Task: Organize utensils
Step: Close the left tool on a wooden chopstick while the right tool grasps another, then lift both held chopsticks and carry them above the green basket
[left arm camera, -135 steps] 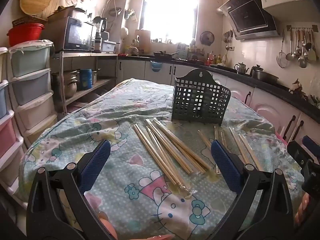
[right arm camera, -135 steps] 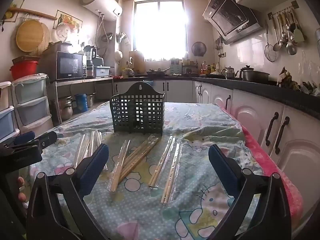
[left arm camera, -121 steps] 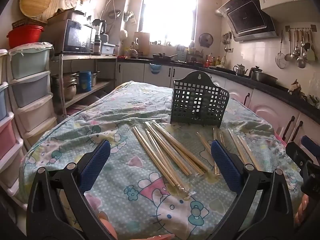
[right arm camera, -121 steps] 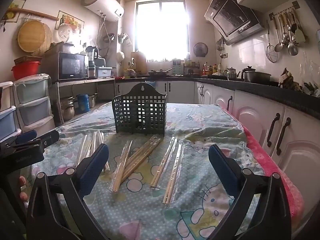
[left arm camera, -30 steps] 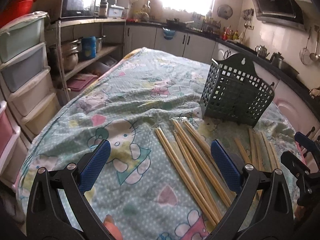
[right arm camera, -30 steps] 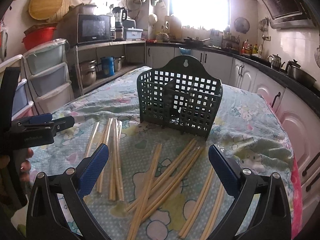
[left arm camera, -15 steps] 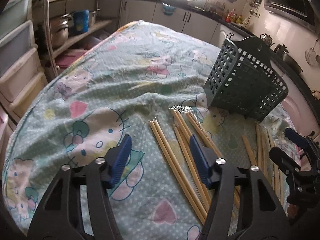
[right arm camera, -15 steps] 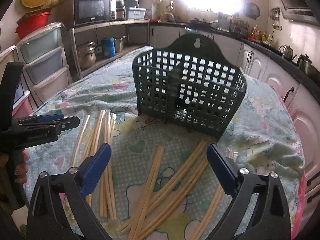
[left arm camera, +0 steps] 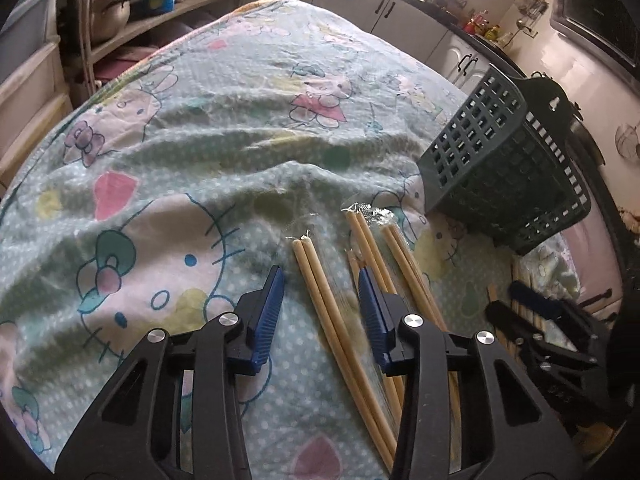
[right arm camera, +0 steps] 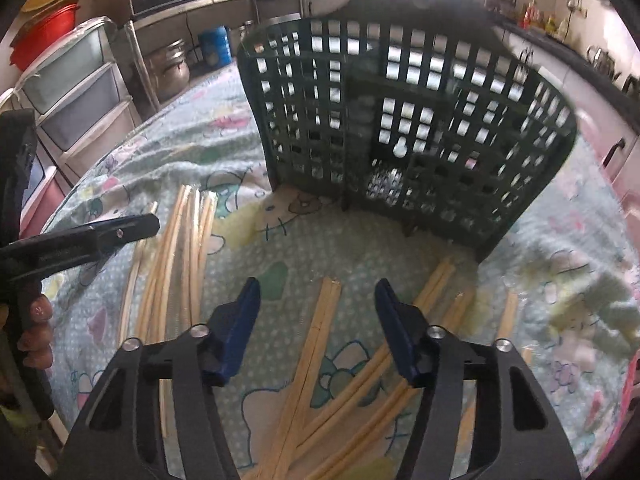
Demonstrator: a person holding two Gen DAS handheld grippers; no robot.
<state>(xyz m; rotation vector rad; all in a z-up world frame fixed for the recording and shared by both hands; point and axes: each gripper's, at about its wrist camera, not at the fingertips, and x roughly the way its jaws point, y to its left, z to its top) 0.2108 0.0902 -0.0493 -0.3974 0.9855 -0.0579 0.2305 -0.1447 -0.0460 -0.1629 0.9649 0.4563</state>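
Several wrapped pairs of wooden chopsticks lie on a Hello Kitty cloth. My left gripper [left arm camera: 321, 280] is open, low over the cloth, its jaws on either side of one pair [left arm camera: 320, 280]; more pairs [left arm camera: 394, 256] lie just right of it. My right gripper [right arm camera: 318, 292] is open, its jaws on either side of another pair [right arm camera: 320, 328]. The dark green mesh utensil holder [right arm camera: 404, 128] stands upright just beyond it, and shows at the right in the left wrist view [left arm camera: 504, 168]. The left gripper appears at the left of the right wrist view [right arm camera: 80, 236].
The cloth-covered table [left arm camera: 200, 128] drops off at its left edge toward plastic drawers [right arm camera: 72, 92] and a shelf with pots [left arm camera: 120, 12]. Kitchen counters and cabinets [left arm camera: 440, 28] run behind. More chopstick pairs [right arm camera: 180, 248] lie left of the right gripper.
Both grippers have dropped and moved forward toward the chopsticks. Their jaws have narrowed from wide open to a smaller gap, each now around a pair.
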